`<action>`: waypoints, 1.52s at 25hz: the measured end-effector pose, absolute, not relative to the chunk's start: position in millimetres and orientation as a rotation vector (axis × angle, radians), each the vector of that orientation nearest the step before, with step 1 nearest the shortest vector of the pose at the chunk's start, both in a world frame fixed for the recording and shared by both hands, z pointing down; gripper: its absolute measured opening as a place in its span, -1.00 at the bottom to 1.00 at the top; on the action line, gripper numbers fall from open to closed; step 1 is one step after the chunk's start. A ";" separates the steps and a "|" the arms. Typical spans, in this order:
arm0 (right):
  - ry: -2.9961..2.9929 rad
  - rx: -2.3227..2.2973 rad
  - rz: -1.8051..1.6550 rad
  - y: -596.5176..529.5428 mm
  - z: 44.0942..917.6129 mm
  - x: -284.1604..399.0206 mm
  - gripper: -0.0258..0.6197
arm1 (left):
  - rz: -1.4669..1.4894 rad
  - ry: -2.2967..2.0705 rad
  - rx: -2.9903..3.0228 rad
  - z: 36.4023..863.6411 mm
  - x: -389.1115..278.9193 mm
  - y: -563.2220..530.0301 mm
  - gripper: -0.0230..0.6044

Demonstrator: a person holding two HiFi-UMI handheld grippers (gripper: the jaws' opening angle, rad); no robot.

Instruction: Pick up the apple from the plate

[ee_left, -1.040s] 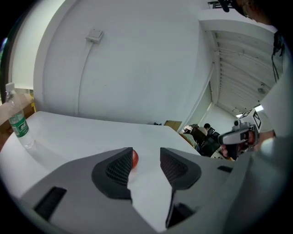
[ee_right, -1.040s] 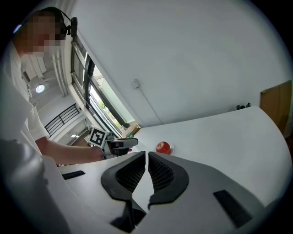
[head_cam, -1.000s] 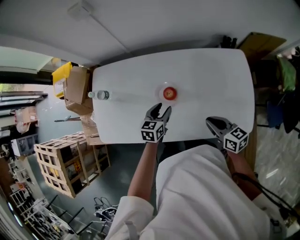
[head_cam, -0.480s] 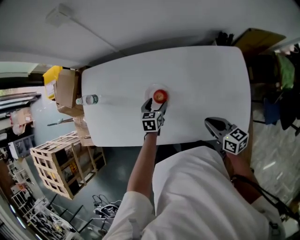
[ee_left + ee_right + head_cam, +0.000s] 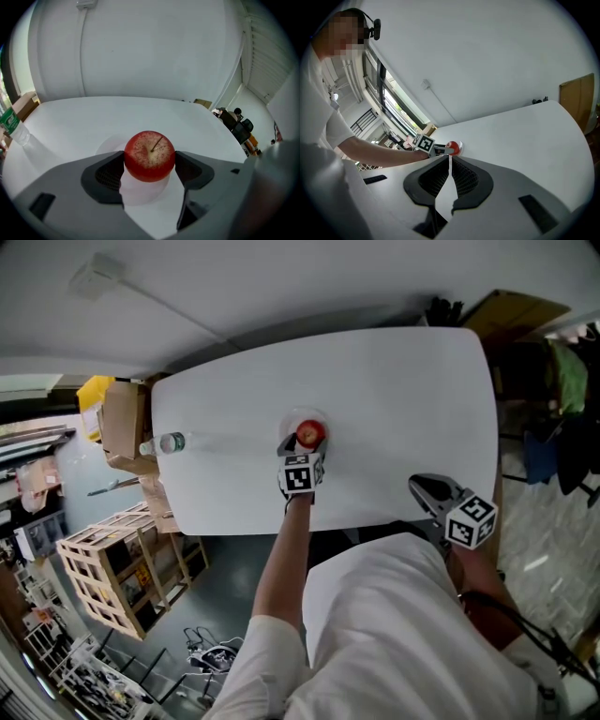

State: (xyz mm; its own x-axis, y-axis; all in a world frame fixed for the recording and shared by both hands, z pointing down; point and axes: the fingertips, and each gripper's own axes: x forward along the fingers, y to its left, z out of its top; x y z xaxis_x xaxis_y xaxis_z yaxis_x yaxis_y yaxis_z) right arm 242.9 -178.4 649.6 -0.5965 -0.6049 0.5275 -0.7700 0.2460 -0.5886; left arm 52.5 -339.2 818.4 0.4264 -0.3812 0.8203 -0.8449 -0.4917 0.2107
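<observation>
A red apple [image 5: 310, 433] [image 5: 150, 155] sits stem up on a small pale plate [image 5: 319, 414] [image 5: 108, 144] in the middle of the white table [image 5: 403, 399]. My left gripper [image 5: 304, 443] [image 5: 150, 165] reaches down over the plate, and its jaws are opening with the apple between the two pads, one on each side. The apple still rests on the plate. My right gripper [image 5: 422, 486] [image 5: 449, 159] hovers near the table's front right edge, shut with nothing in it. The apple [image 5: 452, 147] shows small and far off in the right gripper view.
A clear water bottle [image 5: 164, 443] [image 5: 14, 129] lies near the table's left edge. Cardboard boxes [image 5: 117, 423] and a wooden crate [image 5: 122, 568] stand on the floor to the left. A brown board [image 5: 511, 310] leans behind the far right corner.
My left gripper has moved forward and down from the table's front edge to the plate, and its jaws now flank the apple. The right gripper has hardly shifted.
</observation>
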 end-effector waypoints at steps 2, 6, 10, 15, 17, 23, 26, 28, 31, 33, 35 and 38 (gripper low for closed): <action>-2.315 1.301 1.278 -177.9 651.6 246.4 -0.78 | 0.921 -1.039 2.051 817.6 54.8 -340.7 0.16; -2.317 1.288 1.283 -175.9 655.1 247.8 -0.78 | 0.862 -1.034 2.056 809.8 57.4 -337.9 0.15; -2.338 1.254 1.278 -180.4 655.0 238.9 -0.78 | 0.798 -1.032 2.067 794.7 53.9 -334.4 0.15; -2.376 1.225 1.244 -184.8 648.3 221.8 -0.78 | 0.696 -1.043 2.085 766.2 41.5 -324.9 0.15; -2.391 1.215 1.236 -184.7 645.2 212.2 -0.78 | 0.656 -1.055 2.091 753.4 32.1 -320.3 0.15; -2.421 1.182 1.195 -175.1 633.4 182.7 -0.78 | 0.545 -1.075 2.117 709.7 3.0 -297.1 0.15; -2.432 1.184 1.164 -165.6 625.3 168.3 -0.78 | 0.488 -1.084 2.129 689.2 -11.9 -280.1 0.15; -2.442 1.194 1.154 -157.6 619.6 158.1 -0.78 | 0.462 -1.086 2.137 677.3 -23.0 -266.2 0.15; -2.456 1.206 1.145 -144.5 613.1 144.8 -0.78 | 0.430 -1.061 2.140 664.1 -36.5 -243.1 0.15; -2.460 1.213 1.131 -134.8 610.4 137.6 -0.78 | 0.402 -1.030 2.140 655.9 -43.3 -226.4 0.15; -2.464 1.218 1.121 -125.6 606.6 131.9 -0.78 | 0.376 -1.021 2.156 644.6 -50.6 -212.0 0.15; -2.468 1.229 1.106 -113.1 600.0 125.7 -0.78 | 0.340 -1.028 2.190 624.7 -61.8 -193.6 0.15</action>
State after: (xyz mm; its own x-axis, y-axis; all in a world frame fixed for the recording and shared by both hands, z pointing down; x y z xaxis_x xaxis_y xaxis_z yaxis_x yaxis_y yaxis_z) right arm 125.7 -113.1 600.0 -0.6458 -0.6189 0.4472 -0.7457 0.3853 -0.5436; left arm -61.8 -193.6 624.7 0.6533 -0.5764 0.4909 -0.7554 -0.4528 0.4737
